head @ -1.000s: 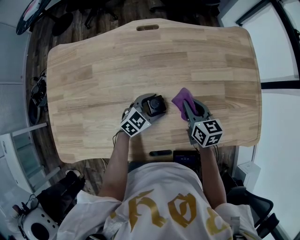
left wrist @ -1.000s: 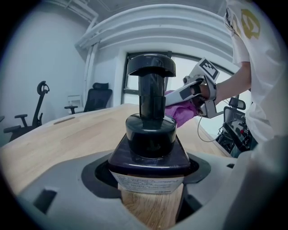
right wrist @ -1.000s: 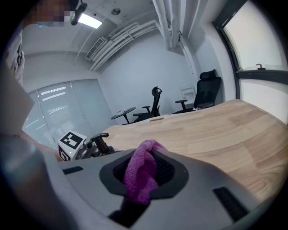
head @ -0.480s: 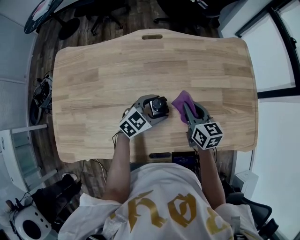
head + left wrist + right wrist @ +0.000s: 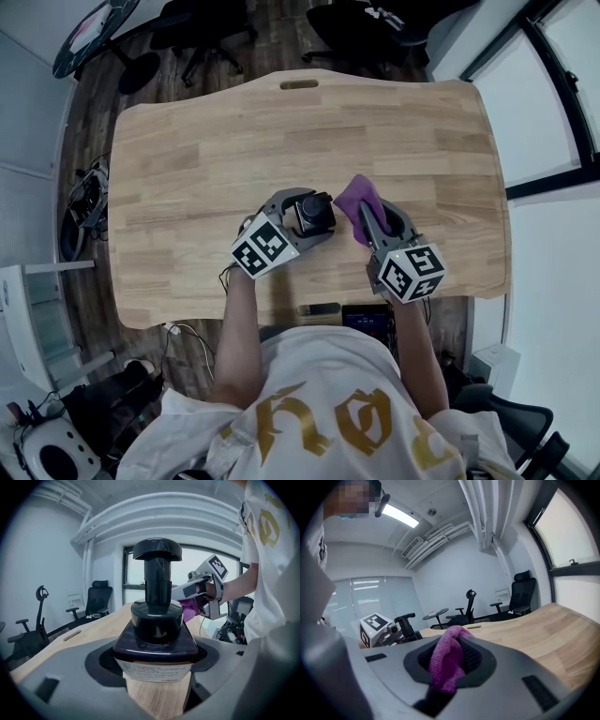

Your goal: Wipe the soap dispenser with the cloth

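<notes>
Left gripper (image 5: 309,212) clamps upright dark glossy pump soap dispenser (image 5: 157,620), label at base, at near middle of wooden table (image 5: 216,141); just right, right gripper (image 5: 366,221) pinches magenta knit cloth (image 5: 355,194).

You have one light wooden table (image 5: 187,187) in front of you. It has one long slot (image 5: 298,84) cut near its far edge. There is one black plastic soap dispenser with a pump top (image 5: 312,214). There is one purple fuzzy cloth (image 5: 354,197). You have two grey grippers: one left gripper (image 5: 302,217) and one right gripper (image 5: 366,220). They carry two white cubes with black square marks, one cube (image 5: 263,248) on the left and one cube (image 5: 410,272) on the right. Past the table you can count two black office chairs, one chair (image 5: 202,19) and another chair (image 5: 366,19), and one small round table (image 5: 94,28).
</notes>
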Action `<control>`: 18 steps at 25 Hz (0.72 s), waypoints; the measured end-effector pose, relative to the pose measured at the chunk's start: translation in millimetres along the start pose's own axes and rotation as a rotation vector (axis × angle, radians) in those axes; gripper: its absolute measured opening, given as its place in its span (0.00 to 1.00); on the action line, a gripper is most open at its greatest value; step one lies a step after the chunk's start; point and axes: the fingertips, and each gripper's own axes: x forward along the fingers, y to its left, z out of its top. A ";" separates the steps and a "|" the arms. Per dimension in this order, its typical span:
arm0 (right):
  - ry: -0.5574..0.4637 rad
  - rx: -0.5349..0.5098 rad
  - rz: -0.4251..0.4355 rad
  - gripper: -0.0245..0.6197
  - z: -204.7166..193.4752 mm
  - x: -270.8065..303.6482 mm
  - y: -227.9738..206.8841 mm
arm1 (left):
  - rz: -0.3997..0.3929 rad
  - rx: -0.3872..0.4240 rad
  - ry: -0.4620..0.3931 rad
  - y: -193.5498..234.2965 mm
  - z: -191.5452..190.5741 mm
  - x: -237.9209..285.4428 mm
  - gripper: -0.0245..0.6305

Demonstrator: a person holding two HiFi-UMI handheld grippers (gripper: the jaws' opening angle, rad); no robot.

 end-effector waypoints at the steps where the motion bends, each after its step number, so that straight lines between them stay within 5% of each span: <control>1: -0.008 -0.001 -0.001 0.11 2.0 -3.0 2.2 | 0.001 0.007 0.003 -1.8 2.0 -2.2 0.59; 18: -0.106 -0.024 0.048 0.11 28.3 -31.3 47.9 | -0.022 0.086 0.016 -25.3 23.6 -42.6 0.59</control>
